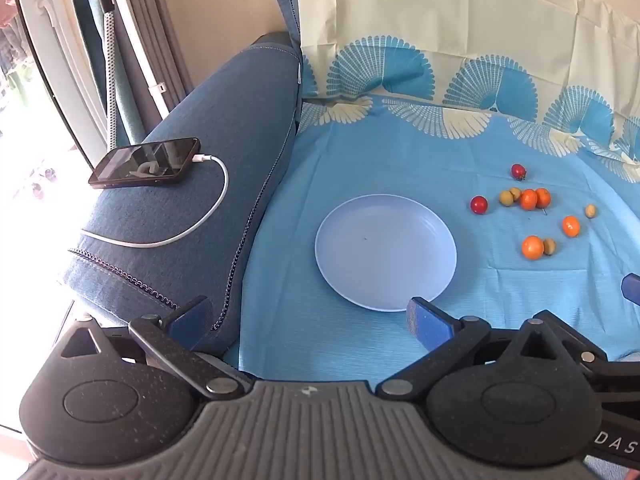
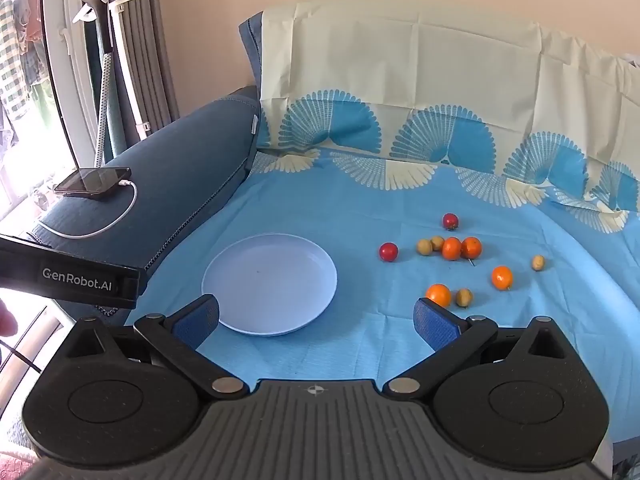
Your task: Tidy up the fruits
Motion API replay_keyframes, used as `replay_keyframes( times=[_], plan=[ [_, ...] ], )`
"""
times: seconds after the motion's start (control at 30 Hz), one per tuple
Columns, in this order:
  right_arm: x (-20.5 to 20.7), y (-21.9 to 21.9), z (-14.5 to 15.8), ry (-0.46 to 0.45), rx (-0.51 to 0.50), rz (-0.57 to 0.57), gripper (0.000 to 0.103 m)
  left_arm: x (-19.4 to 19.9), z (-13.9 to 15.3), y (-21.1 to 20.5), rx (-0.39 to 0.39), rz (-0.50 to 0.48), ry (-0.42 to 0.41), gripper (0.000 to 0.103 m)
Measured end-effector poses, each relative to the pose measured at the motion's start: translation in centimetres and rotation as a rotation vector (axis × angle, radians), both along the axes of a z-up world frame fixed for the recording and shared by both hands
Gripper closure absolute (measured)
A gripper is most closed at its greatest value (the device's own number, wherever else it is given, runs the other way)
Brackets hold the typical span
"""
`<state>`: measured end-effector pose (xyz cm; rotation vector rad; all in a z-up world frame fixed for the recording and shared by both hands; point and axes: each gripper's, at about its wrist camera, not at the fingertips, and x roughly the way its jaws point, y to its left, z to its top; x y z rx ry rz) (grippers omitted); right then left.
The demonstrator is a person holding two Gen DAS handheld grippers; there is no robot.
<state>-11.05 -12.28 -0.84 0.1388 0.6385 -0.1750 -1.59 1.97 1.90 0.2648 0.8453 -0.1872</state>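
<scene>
A pale blue plate [image 1: 348, 236] lies empty on the blue cloth; it also shows in the right wrist view [image 2: 240, 272]. To its right lie loose fruits: several orange ones [image 2: 438, 294], two red ones [image 2: 388, 251] and several small yellow-brown ones [image 2: 464, 297]; they also show in the left wrist view, the nearest orange [image 1: 532, 247] among them. My left gripper [image 1: 310, 320] is open and empty, near the plate's front edge. My right gripper [image 2: 316, 322] is open and empty, between the plate and the nearest orange.
A blue sofa arm [image 1: 192, 208] at the left carries a phone [image 1: 146, 162] with a white charging cable [image 1: 188, 232]. A patterned cloth [image 2: 400, 80] hangs over the sofa back. A window and a stand [image 2: 102, 80] are at the far left.
</scene>
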Motion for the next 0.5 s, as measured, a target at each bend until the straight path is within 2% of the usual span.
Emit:
replay_keyframes(
  times=[0.37, 0.5],
  plan=[
    [-0.30, 0.69, 0.48, 0.004, 0.010, -0.008, 0.000, 0.05, -0.03, -0.06, 0.004, -0.003, 0.004, 0.000],
    [-0.11, 0.27, -0.32, 0.002, 0.002, -0.010, 0.000, 0.07, -0.09, -0.07, 0.005, -0.006, 0.003, 0.000]
  ],
)
